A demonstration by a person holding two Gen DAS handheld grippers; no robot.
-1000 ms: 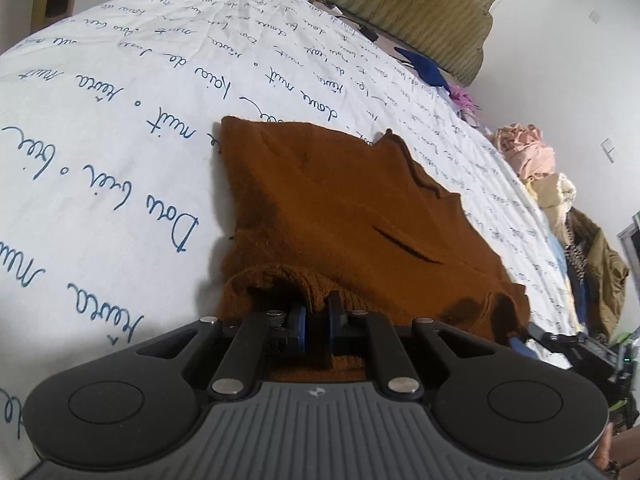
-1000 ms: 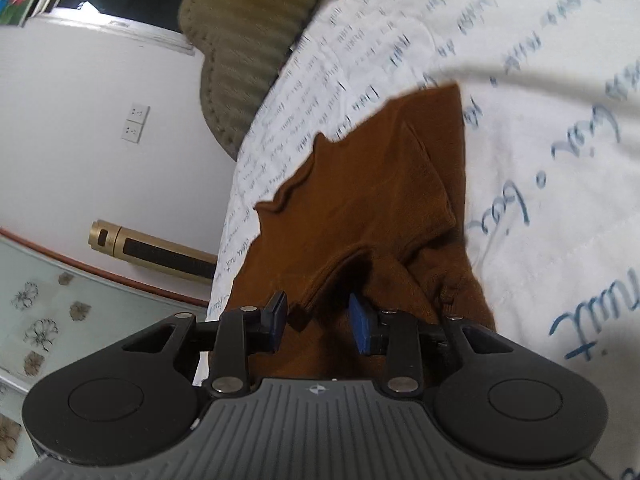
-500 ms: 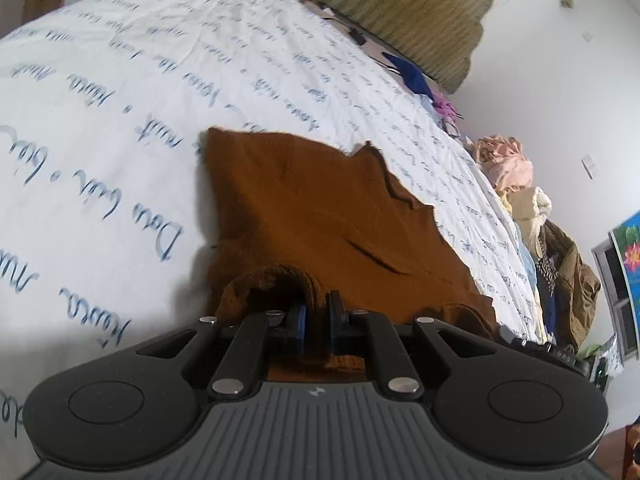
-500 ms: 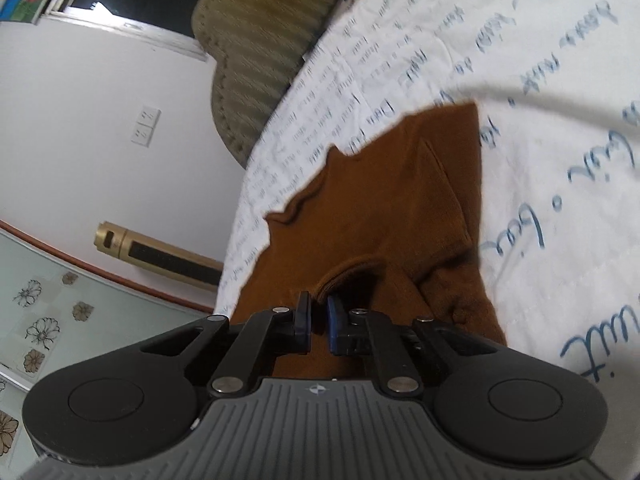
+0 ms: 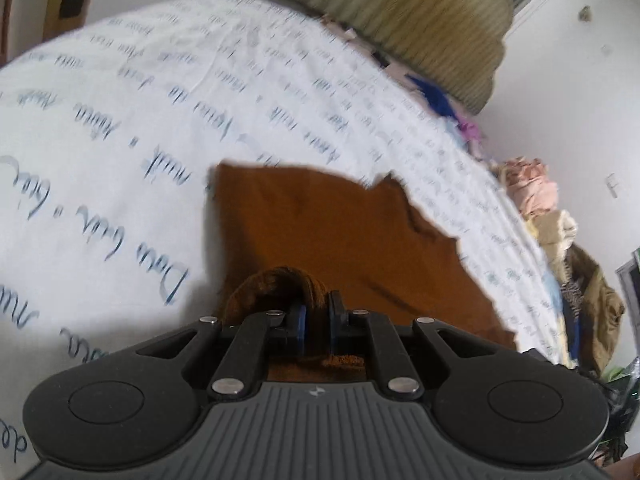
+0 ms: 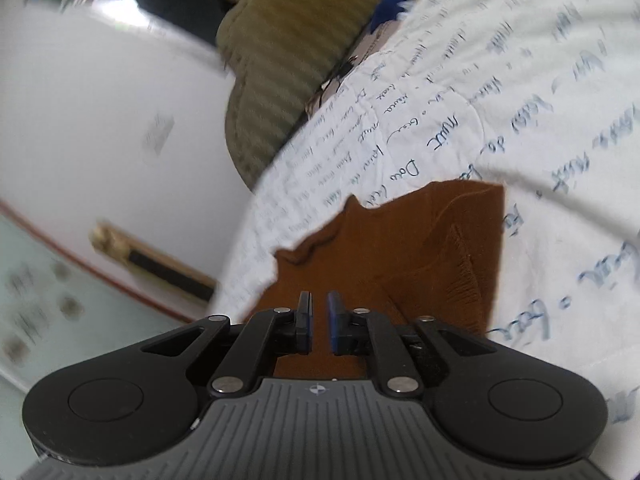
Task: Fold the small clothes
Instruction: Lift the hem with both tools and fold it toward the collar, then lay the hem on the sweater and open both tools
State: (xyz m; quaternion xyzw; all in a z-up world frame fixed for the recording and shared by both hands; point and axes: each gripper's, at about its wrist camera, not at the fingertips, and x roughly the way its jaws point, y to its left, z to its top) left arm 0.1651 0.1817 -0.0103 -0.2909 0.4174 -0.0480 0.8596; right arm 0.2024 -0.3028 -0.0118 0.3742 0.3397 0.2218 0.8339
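Observation:
A small brown knit garment (image 5: 320, 232) lies on a white bedsheet with blue handwriting print (image 5: 120, 120). My left gripper (image 5: 316, 320) is shut on a bunched fold of the garment's near edge, and the cloth humps up over the fingers. In the right wrist view the same brown garment (image 6: 400, 248) spreads ahead. My right gripper (image 6: 318, 320) is nearly shut with the garment's near edge between its blue pads, and the cloth is lifted off the sheet (image 6: 520, 100).
An olive striped pillow (image 5: 400, 12) lies at the head of the bed, also in the right wrist view (image 6: 280, 52). A pile of pink, cream and tan clothes (image 5: 560, 240) sits at the bed's right edge. White wall and a gold-black tube (image 6: 156, 264) lie left.
Right gripper closed on the garment's edge from open. Both grippers have lifted and drawn the near edge up and forward; the garment looks shorter and the views tilted up.

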